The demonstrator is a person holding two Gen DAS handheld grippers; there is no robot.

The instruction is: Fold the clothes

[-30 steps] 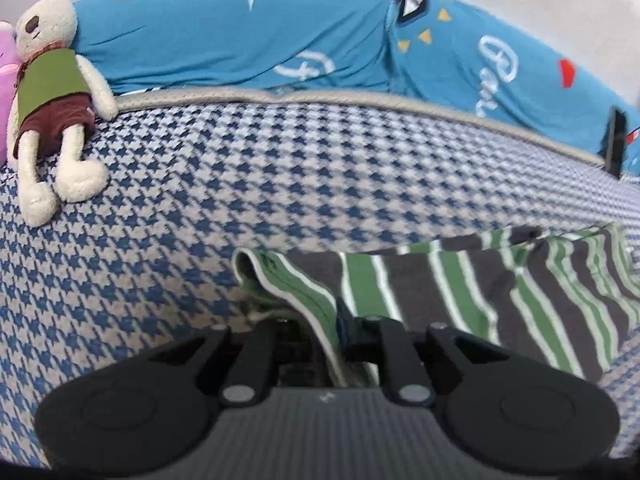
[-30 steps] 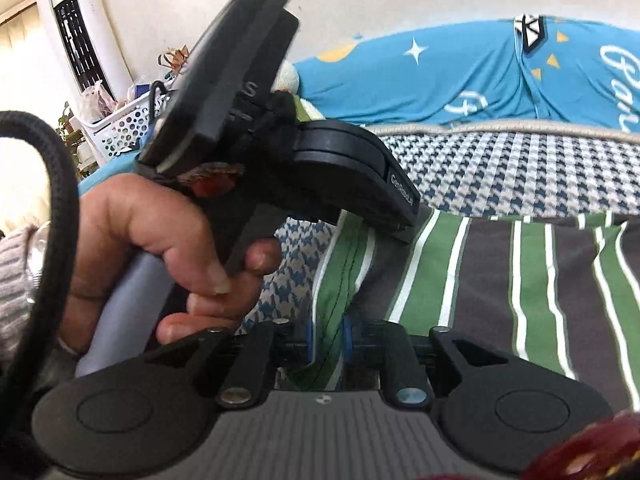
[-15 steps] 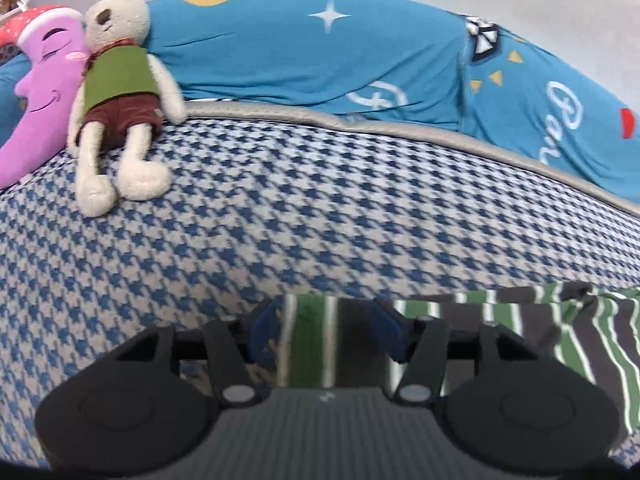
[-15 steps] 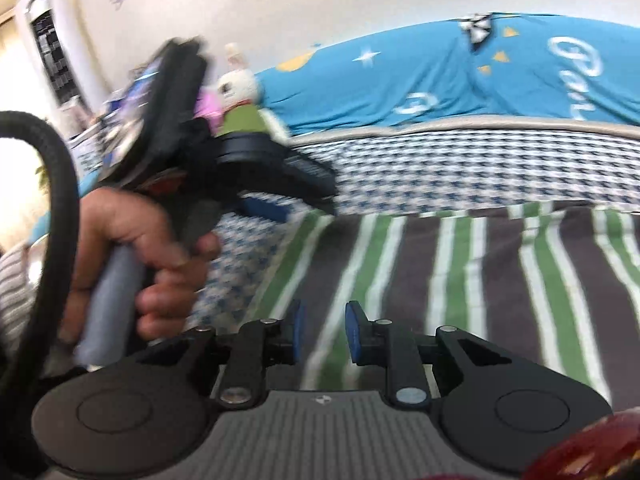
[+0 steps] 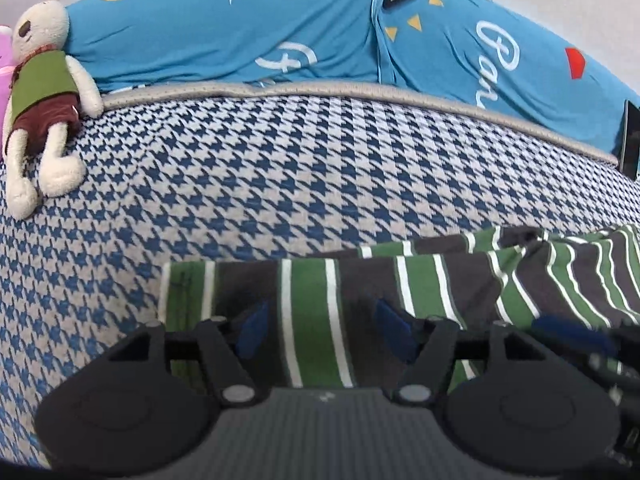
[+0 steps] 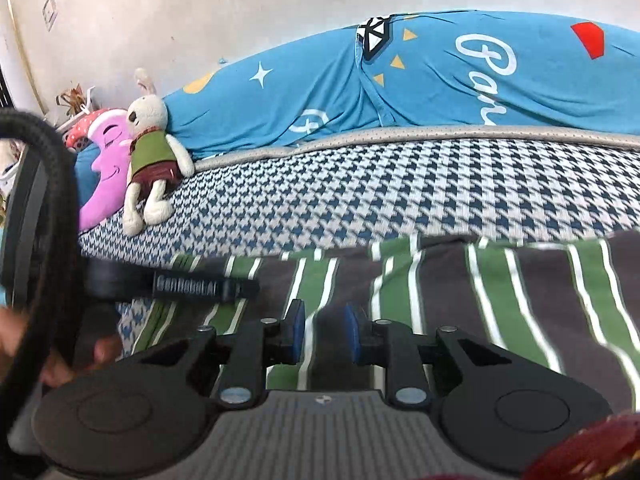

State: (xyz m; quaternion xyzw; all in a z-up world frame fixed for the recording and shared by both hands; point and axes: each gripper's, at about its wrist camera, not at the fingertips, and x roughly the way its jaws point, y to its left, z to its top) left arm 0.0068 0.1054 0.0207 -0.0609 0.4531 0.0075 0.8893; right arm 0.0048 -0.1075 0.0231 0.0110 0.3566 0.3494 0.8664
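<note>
A dark grey shirt with green and white stripes [image 5: 308,288] lies flat on the houndstooth bed cover [image 5: 320,168]. My left gripper [image 5: 322,330] hovers over its left end, jaws spread wide and empty. In the right wrist view the same shirt [image 6: 500,300] stretches off to the right. My right gripper [image 6: 325,333] stands over it, open by a narrow gap with no cloth between the pads. The left gripper's finger [image 6: 200,286] reaches in from the left just above the shirt's edge. A blurred hand [image 6: 104,354] holds that tool.
A plush rabbit [image 5: 40,92] in a green vest lies at the bed's far left beside a purple moon cushion [image 6: 104,168]. A blue printed duvet [image 5: 280,32] runs along the back. A dark phone-like slab [image 5: 630,140] leans at the far right. A black cable [image 6: 60,200] loops on the left.
Both grippers have let go of the shirt's edge and opened, the left one widely. The lifted, folded edge now lies flat on the bed. The left tool has dropped lower.
</note>
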